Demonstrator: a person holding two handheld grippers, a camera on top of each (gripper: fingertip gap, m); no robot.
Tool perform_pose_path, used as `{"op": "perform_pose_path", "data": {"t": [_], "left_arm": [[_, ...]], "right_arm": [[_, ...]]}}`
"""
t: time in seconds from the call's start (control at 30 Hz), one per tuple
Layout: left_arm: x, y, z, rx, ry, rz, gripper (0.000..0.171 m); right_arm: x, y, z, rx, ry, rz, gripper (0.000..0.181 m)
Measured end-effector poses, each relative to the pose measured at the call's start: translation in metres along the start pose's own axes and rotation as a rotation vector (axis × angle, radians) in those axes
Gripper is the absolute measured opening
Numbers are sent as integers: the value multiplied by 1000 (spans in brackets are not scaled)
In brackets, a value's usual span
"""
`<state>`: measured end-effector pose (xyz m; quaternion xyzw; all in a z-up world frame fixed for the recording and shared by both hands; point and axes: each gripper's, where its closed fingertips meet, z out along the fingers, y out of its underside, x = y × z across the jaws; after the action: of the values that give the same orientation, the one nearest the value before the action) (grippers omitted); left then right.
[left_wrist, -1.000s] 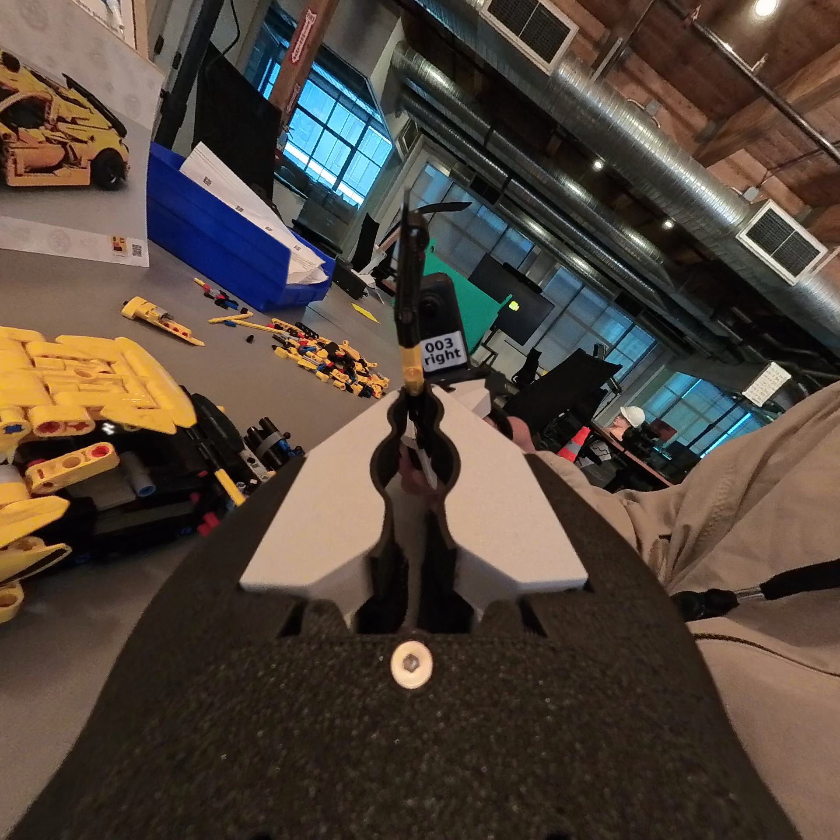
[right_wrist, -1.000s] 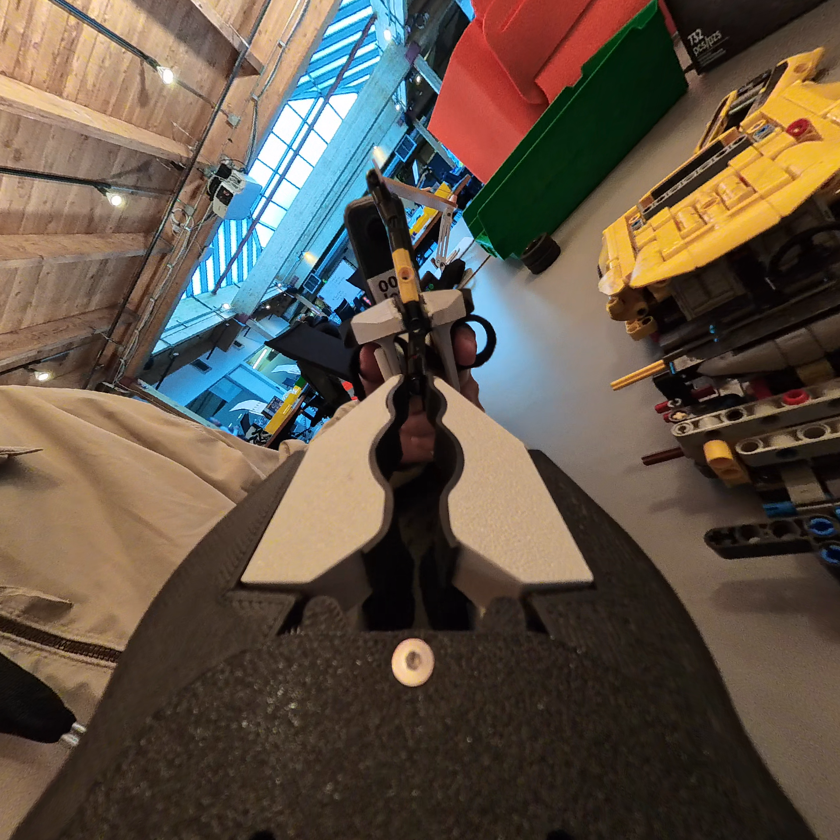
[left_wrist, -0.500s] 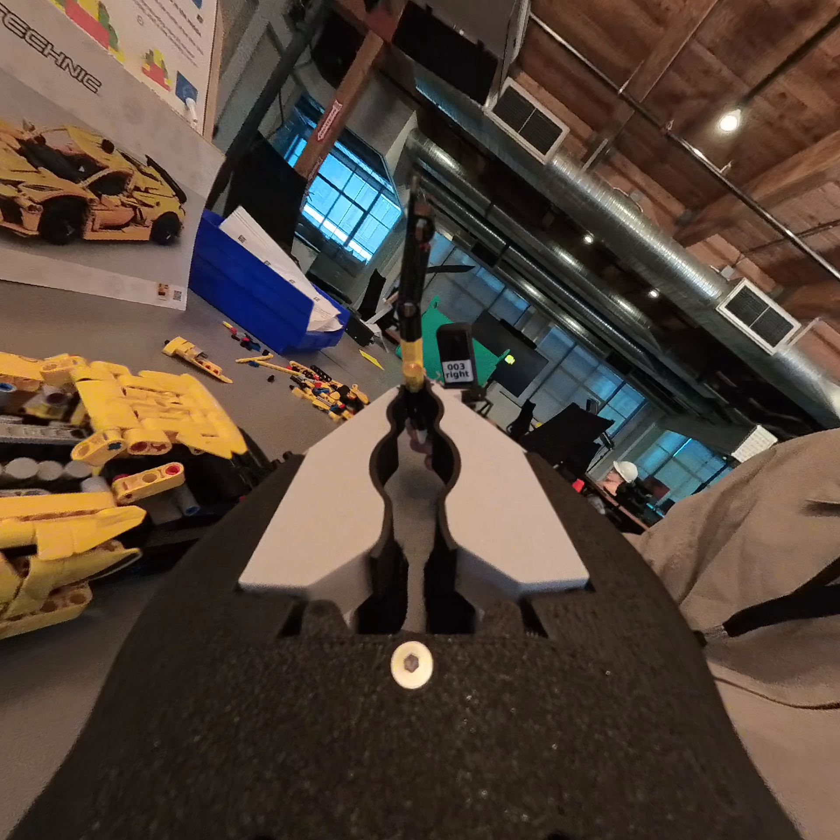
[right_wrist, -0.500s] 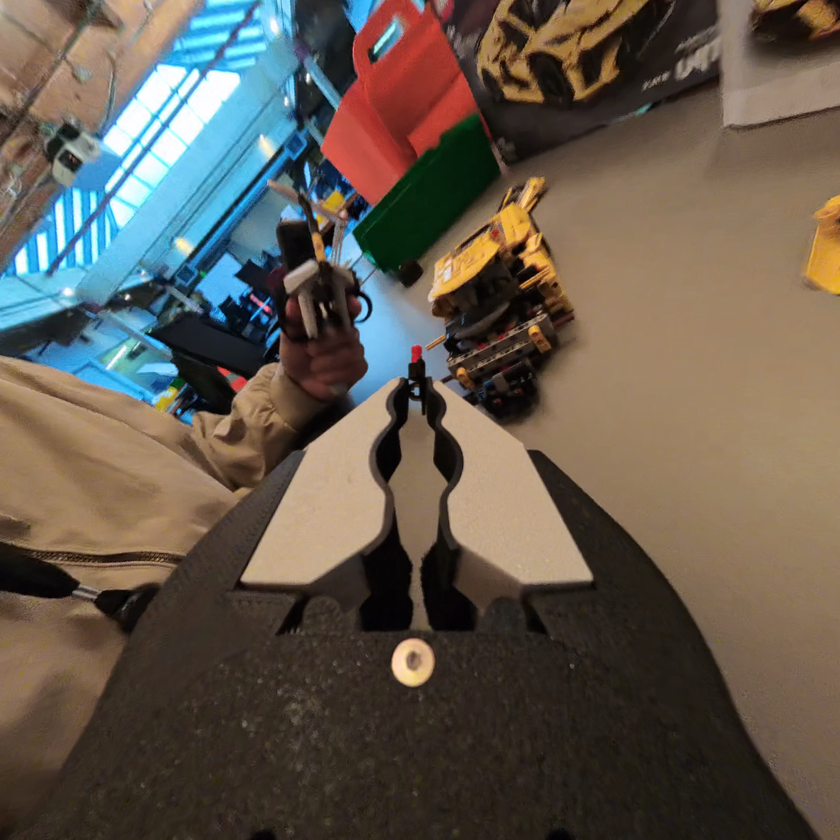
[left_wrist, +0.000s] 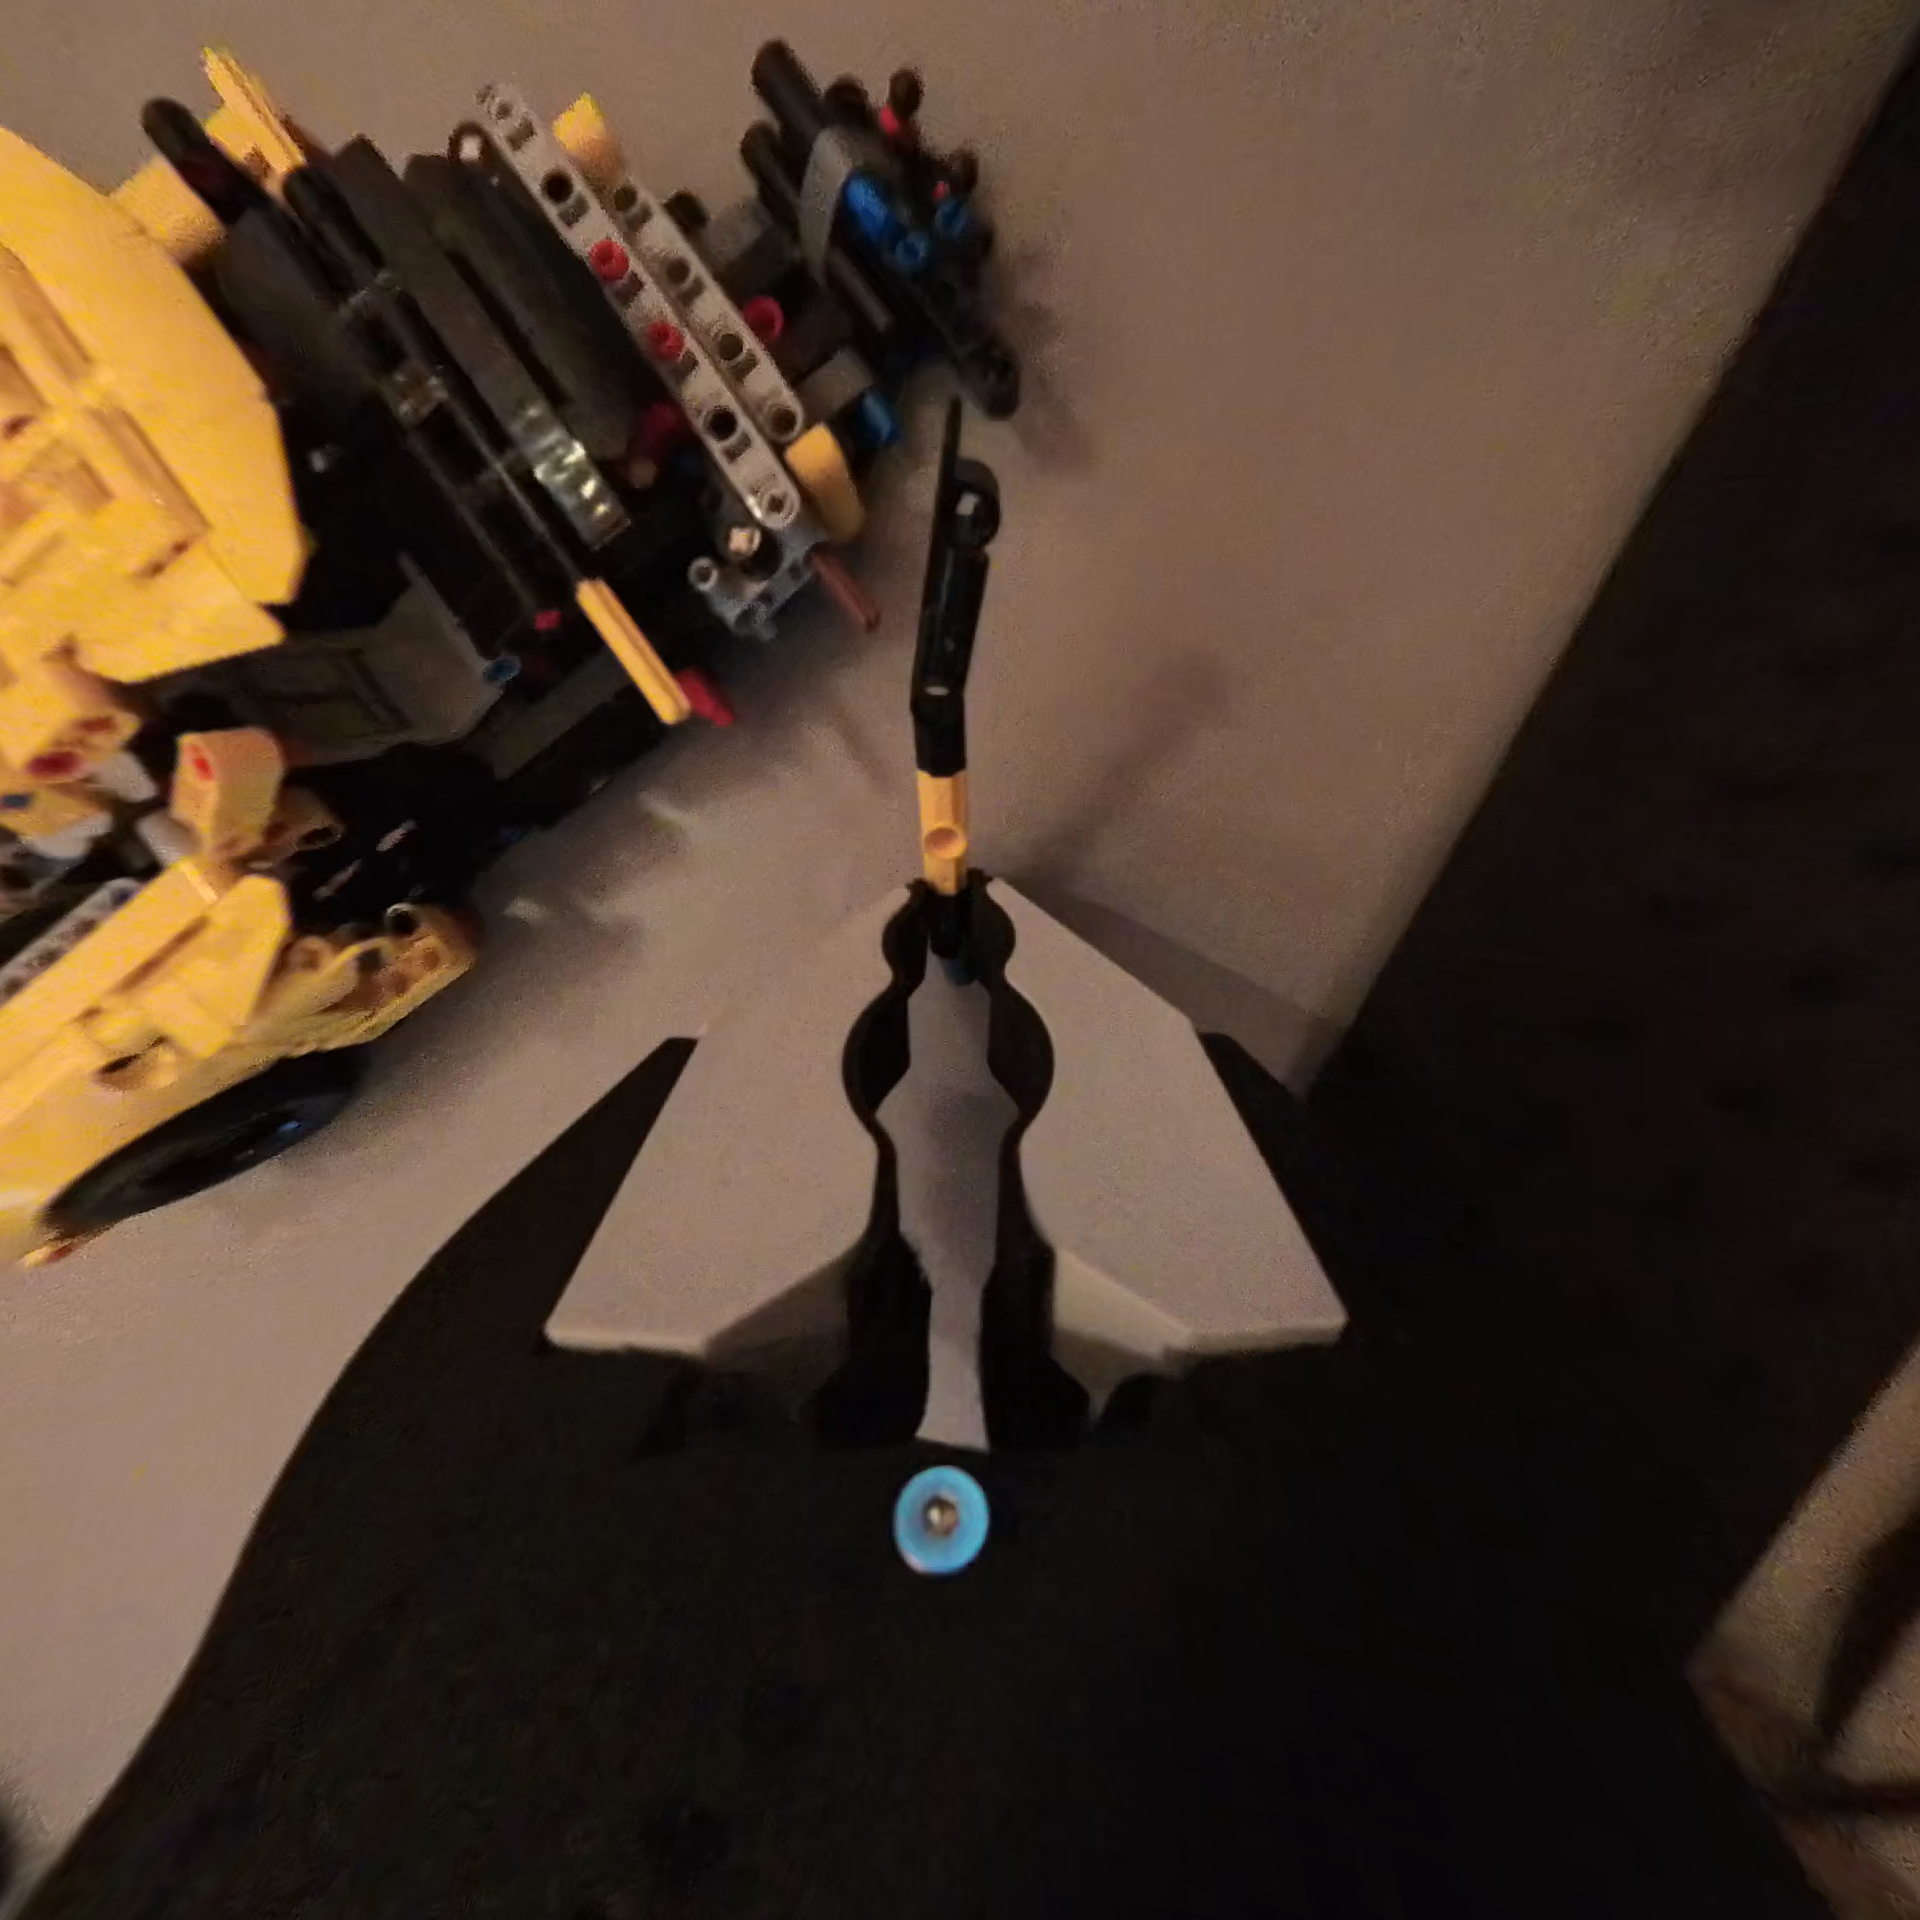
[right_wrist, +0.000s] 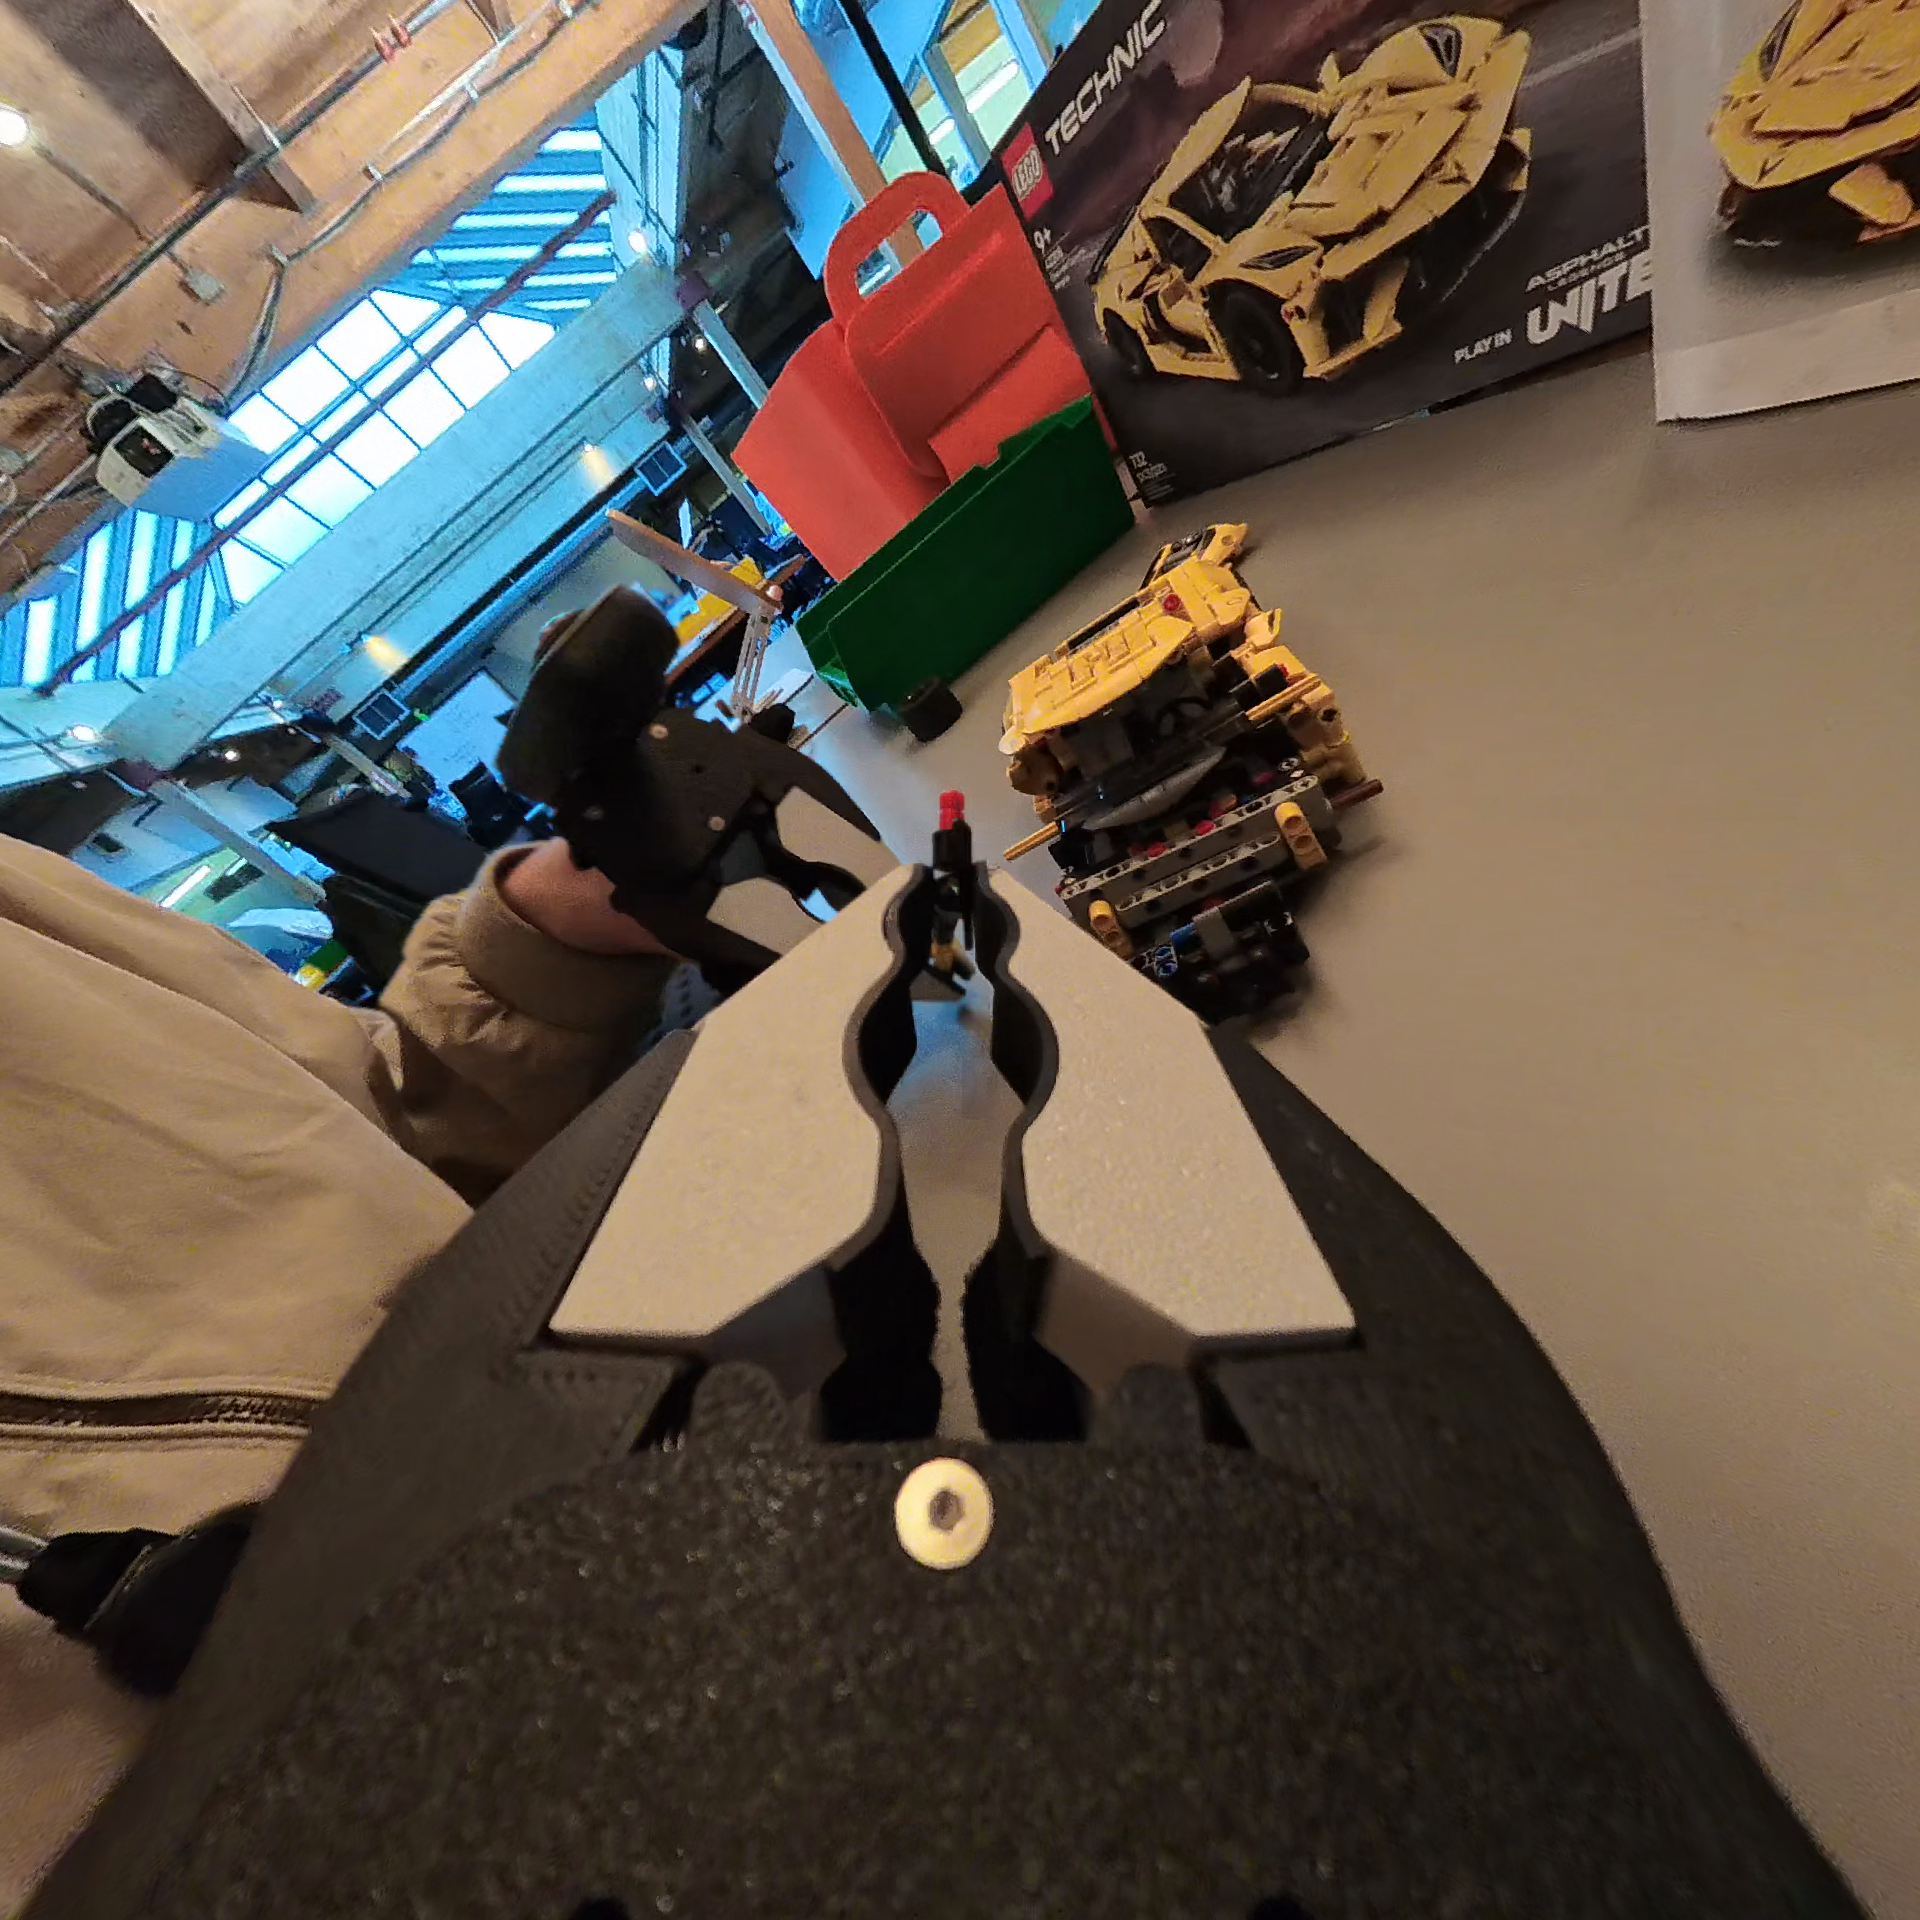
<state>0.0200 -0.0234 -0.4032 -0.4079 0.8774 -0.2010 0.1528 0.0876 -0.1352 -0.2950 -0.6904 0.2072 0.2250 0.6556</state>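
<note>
Grey fingertips of the left tool (left_wrist: 948, 920) clamp a thin black-and-yellow rod assembly (left_wrist: 948, 665), pointing down at the bench (left_wrist: 1299, 416) beside the yellow brick car (left_wrist: 343, 582). Right tool (right_wrist: 951, 894) pinches a small black piece with a red tip (right_wrist: 950, 831); farther off sit a green bin (right_wrist: 977, 592) and a red case (right_wrist: 914, 364).

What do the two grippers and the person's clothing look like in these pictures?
Each gripper, left and right, has pale grey wedge fingers with wavy black inner edges on a grainy black body with a silver screw. The person wears a beige jacket sleeve.
</note>
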Motion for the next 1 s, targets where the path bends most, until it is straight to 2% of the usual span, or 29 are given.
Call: {"op": "perform_pose_path", "data": {"t": [0.07,0.1,0.23,0.3,0.37,0.4,0.5,0.57,0.63,0.67,0.73,0.87,1.0], "left_arm": [[-4,8,1,-95,-69,75,6],[-2,5,2,-97,-65,88,6],[12,-6,5,-49,34,48,6],[18,-16,2,14,95,-20,18],[24,-35,-8,129,191,-122,27],[24,-50,-17,227,240,-195,27],[14,-103,-58,656,433,-463,28],[3,-121,-82,920,526,-610,25],[-8,-128,-100,1155,527,-700,19],[-11,-127,-104,1230,488,-729,16],[-5,-129,-102,1275,449,-719,12],[0,-134,-112,1352,469,-720,13],[-2,-135,-113,1359,459,-698,12]], "right_arm": [[3,6,4,-38,0,11,5],[3,8,6,-54,-2,11,5],[5,18,11,-121,89,-118,5],[2,24,16,-163,151,-279,5],[-2,30,22,-200,200,-464,5],[-6,32,26,-208,208,-557,5],[-16,19,36,-123,296,-736,5],[-27,5,41,-15,354,-792,5],[-32,-10,41,110,450,-834,5],[-34,-15,40,154,497,-866,5],[-40,-21,40,202,566,-938,5],[-46,-17,49,193,526,-883,5],[-48,-17,52,197,534,-910,5]]}}
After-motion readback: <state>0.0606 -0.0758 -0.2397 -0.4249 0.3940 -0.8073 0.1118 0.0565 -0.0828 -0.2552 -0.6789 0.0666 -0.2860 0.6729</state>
